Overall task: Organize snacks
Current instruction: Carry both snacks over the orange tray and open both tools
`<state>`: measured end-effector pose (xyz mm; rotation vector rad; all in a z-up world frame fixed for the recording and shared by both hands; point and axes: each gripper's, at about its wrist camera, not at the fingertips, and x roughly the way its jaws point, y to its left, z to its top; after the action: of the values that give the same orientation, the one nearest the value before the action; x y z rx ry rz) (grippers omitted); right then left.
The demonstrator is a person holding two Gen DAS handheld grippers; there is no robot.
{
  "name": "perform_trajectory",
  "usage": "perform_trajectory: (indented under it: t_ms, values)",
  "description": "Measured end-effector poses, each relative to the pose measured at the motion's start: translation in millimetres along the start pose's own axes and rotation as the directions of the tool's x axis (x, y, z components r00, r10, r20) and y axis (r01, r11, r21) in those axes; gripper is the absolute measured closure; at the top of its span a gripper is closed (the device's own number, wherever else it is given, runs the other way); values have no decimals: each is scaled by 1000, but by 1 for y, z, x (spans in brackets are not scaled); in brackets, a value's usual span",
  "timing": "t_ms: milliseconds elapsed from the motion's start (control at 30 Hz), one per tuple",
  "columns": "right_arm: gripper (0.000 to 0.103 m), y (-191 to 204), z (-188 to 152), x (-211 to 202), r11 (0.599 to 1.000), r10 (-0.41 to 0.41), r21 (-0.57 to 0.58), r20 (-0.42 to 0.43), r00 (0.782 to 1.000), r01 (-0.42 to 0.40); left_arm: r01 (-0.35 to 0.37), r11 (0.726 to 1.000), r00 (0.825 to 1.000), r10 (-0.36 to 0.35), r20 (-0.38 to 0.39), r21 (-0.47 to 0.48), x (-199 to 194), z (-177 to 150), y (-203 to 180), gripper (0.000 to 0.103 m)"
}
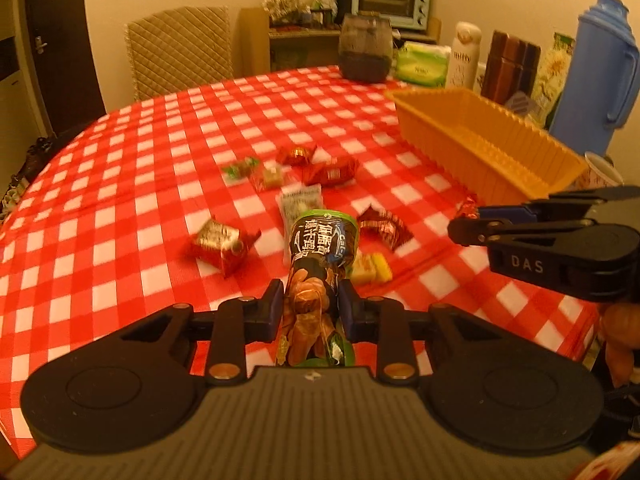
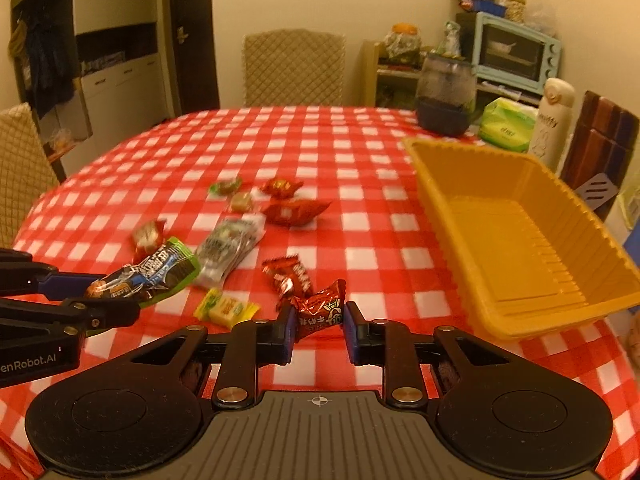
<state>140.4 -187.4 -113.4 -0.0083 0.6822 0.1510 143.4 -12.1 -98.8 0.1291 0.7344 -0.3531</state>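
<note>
1. The left gripper [image 1: 310, 306] is closed on a green-and-black snack pack [image 1: 320, 256], which sticks out forward between the pads, clear of the checked cloth [image 1: 120, 184].
2. The right gripper [image 2: 318, 330] is clamped on a small red candy [image 2: 320, 306]; the left pad touches it, though the right pad's contact is hard to make out.
3. Loose snacks lie mid-table: a yellow sweet [image 2: 226, 308], a silvery pack [image 2: 228, 250], and red wrappers [image 2: 294, 210] further back.
4. The orange tray [image 2: 532, 322] sits to the right, near the right gripper, with nothing visible inside it.
</note>
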Motion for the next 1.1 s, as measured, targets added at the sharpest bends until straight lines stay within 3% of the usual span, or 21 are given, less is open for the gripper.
perform_trajectory:
  t_ms: [267, 467, 767, 1000, 1100]
  values:
    - [78, -55, 34, -38, 989, -85, 129, 45, 995, 78, 63, 998, 997, -62, 48, -9, 2, 42, -38, 77]
    - [77, -108, 55, -52, 978, -180, 120, 61, 982, 172, 144, 990, 987, -143, 78, -4, 21, 80, -80, 77]
    - [77, -172, 50, -39, 964, -224, 157, 29, 974, 216, 221, 975, 974, -221, 54, 10, 67, 115, -137, 77]
    - [77, -194, 43, -28, 951, -241, 199, 9, 971, 234, 258, 966, 966, -258, 30, 14, 95, 126, -164, 76]
    - [77, -198, 40, -28, 946, -247, 218, -2, 969, 241, 273, 962, 961, -273, 39, -5, 100, 126, -161, 53]
